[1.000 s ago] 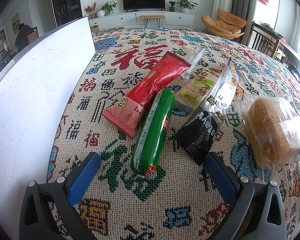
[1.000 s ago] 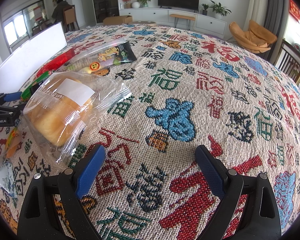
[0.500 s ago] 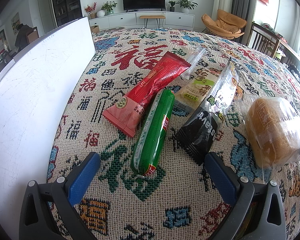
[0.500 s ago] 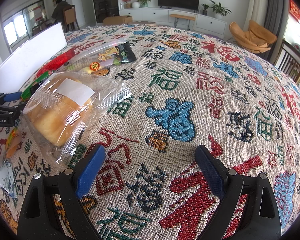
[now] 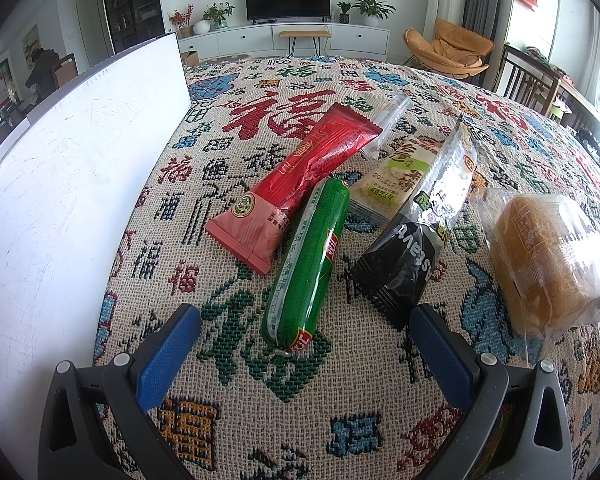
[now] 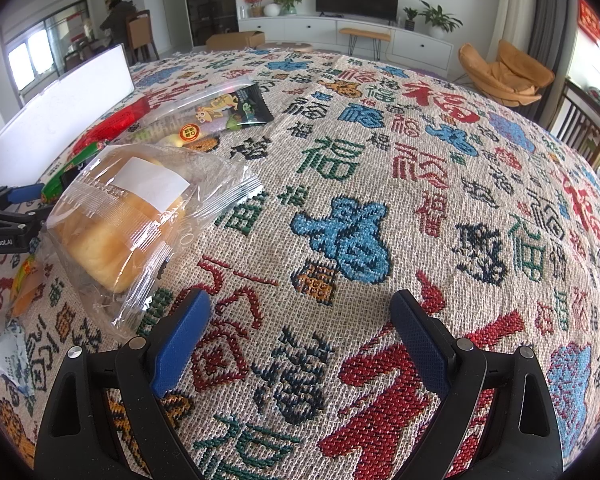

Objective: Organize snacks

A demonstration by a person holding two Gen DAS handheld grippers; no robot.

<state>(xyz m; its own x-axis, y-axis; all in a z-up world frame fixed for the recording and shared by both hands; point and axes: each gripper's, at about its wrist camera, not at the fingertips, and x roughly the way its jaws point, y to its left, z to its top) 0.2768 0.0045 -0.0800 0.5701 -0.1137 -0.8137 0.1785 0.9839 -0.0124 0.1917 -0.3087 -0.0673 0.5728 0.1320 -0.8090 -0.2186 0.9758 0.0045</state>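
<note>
1. The bagged bread (image 6: pixel 120 216) lies ahead-left of your right gripper (image 6: pixel 300 336), whose jaws stand wide and empty.
2. The green sausage (image 5: pixel 308 268) lies between your left gripper's (image 5: pixel 304 352) spread, empty fingers; ease forward and close mid-length.
3. The black packet (image 5: pixel 404 268) reads "Rabas"; the sausage label is illegible.

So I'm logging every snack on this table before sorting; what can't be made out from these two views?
- Right wrist view: the red packet and green sausage are mostly hidden behind the bagged bread.
- Right wrist view: an orange wrapper and a pale wrapper are cut off by the left edge.
- Left wrist view: the clear wrapper runs under the red packet; contents unreadable.
</note>
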